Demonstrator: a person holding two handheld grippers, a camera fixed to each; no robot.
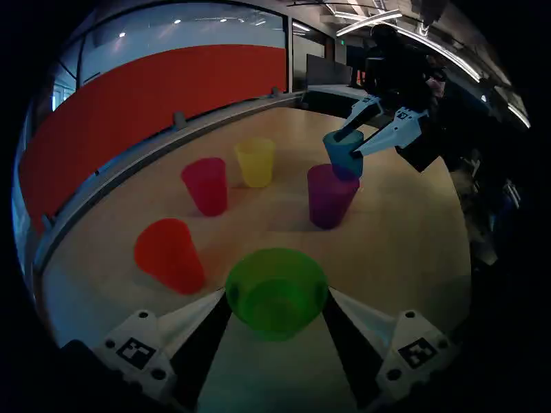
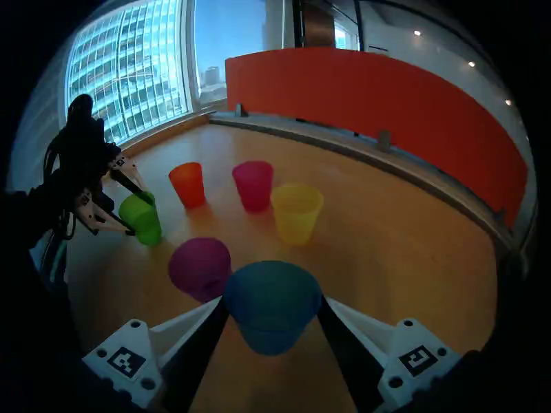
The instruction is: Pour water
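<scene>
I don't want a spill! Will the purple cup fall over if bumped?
Probably. The purple cup looks like thin, see-through plastic, so likely light. Its base is narrower than its rim, so a high bump might tip it. Once down, its round side could roll.

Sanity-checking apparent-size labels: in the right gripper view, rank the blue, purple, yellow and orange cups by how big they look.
1. blue cup, though it sits nearest the camera.
2. purple cup and yellow cup: they look alike, so unranked.
3. orange cup, farther back.
</scene>
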